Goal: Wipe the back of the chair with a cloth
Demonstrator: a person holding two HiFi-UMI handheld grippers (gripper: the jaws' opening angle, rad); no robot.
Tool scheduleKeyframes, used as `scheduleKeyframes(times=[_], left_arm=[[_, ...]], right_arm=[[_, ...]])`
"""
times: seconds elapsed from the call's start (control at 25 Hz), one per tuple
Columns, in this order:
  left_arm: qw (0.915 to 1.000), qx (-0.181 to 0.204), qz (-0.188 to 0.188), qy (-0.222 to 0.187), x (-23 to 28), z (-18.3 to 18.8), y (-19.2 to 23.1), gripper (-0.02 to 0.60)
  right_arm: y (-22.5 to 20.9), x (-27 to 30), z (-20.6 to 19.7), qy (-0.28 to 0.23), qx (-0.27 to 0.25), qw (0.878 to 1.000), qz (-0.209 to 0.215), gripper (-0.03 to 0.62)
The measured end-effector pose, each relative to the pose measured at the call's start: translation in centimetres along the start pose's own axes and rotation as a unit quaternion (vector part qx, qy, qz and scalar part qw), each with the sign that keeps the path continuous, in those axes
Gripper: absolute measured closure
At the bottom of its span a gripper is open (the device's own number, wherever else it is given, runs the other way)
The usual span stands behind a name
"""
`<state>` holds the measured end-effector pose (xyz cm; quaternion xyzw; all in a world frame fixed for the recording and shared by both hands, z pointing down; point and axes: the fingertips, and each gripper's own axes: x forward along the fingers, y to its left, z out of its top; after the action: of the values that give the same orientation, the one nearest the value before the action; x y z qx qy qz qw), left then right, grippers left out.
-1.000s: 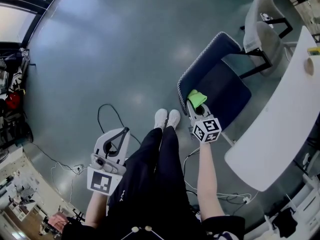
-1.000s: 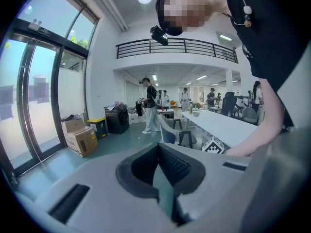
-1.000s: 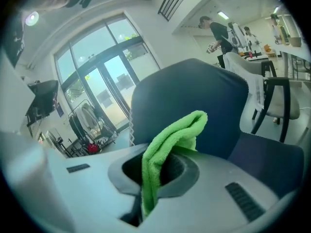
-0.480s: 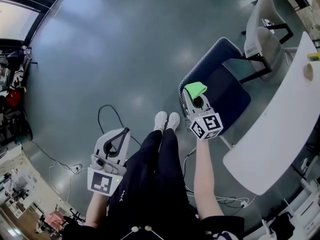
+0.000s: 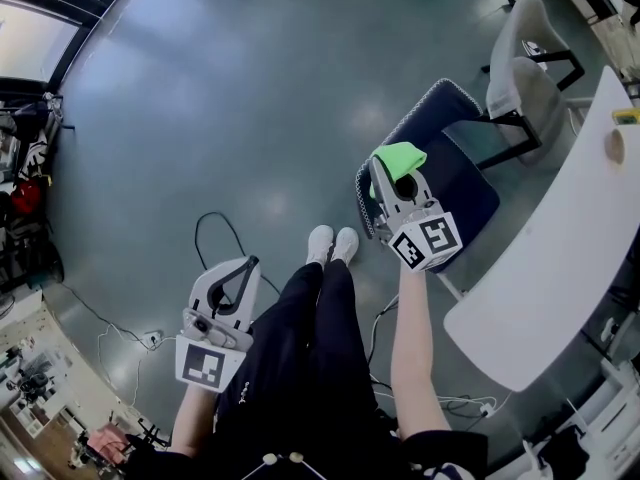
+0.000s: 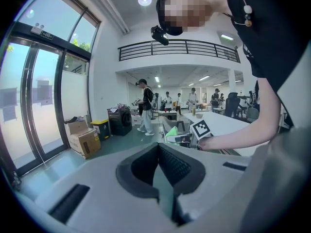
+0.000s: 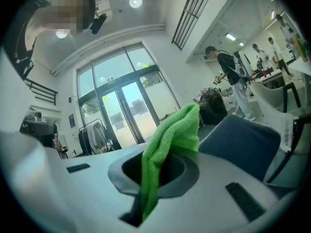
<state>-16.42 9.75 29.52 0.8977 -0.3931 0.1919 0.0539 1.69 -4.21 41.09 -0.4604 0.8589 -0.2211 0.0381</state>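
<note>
A dark blue chair stands in front of me to the right, its backrest (image 5: pixel 415 120) nearest me and its seat (image 5: pixel 462 190) beyond. My right gripper (image 5: pixel 392 176) is shut on a green cloth (image 5: pixel 399 156), held over the near side of the backrest's top edge. In the right gripper view the cloth (image 7: pixel 171 139) stands up out of the shut jaws, with the blue backrest (image 7: pixel 241 144) just behind it to the right. My left gripper (image 5: pixel 241 268) hangs low by my left thigh, shut and empty; in its own view the jaws (image 6: pixel 163 176) meet with nothing between them.
A white table (image 5: pixel 560 228) curves along the right side, with a cup (image 5: pixel 614 146) on it. A grey chair (image 5: pixel 524 60) stands behind the blue one. A black cable (image 5: pixel 214 230) loops on the floor near my shoes (image 5: pixel 335 240). People walk about in the far office.
My right gripper has risen and moved away from me with the cloth, from beside the backrest's lower part up to its top edge. The left gripper has stayed put.
</note>
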Motion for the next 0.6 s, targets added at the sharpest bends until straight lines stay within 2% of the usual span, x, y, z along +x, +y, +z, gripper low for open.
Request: scheduleKeyframes(times=[0.16, 0.32, 0.44, 0.6], left_arm=[[1.0000, -0.002, -0.004, 0.005, 0.2, -0.2, -0.1, 0.583], [0.9999, -0.005, -0.005, 0.008, 0.3, -0.5, 0.1, 0.583], [0.9998, -0.016, -0.004, 0.008, 0.4, -0.8, 0.3, 0.583], [0.9995, -0.030, -0.004, 0.011, 0.6, -1.3, 0.2, 0.583]], right_arm=[[-0.7, -0.6, -0.4, 0.008, -0.007, 1.000, -0.005, 0.573], [-1.1, -2.9, -1.3, 0.014, -0.006, 0.999, -0.030, 0.572], [-2.2, -5.2, -2.2, 0.024, -0.011, 0.998, -0.057, 0.574], [-6.0, -8.2, -5.2, 0.057, -0.011, 0.992, -0.115, 0.572]])
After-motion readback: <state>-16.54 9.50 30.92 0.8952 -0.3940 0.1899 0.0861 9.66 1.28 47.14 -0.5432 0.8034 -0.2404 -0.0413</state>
